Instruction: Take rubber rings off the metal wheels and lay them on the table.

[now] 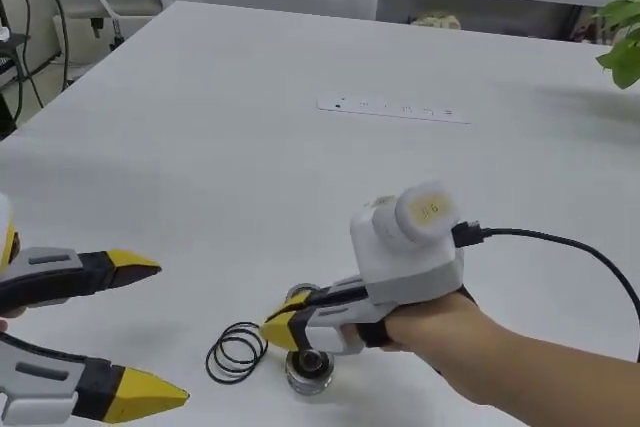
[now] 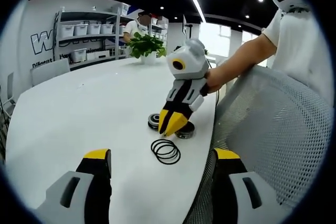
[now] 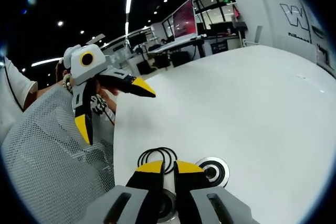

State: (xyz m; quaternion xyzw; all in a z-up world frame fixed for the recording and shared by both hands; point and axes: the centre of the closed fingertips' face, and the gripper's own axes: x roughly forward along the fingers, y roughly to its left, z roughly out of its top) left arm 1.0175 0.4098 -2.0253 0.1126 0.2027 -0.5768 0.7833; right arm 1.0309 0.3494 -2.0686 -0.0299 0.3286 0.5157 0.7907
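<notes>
The right gripper (image 1: 272,329) was closed above a wheel (image 1: 309,368), beside loose rings (image 1: 237,351); the left gripper (image 1: 170,331) gaped wide, empty.

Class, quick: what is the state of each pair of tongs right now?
Left tongs: open, holding nothing.
Right tongs: closed, tips over a metal wheel; whether they grip anything cannot be told.

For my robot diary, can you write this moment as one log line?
left gripper: open, hovering | right gripper: shut, tips at the metal wheels | rubber rings: lying on table
</notes>
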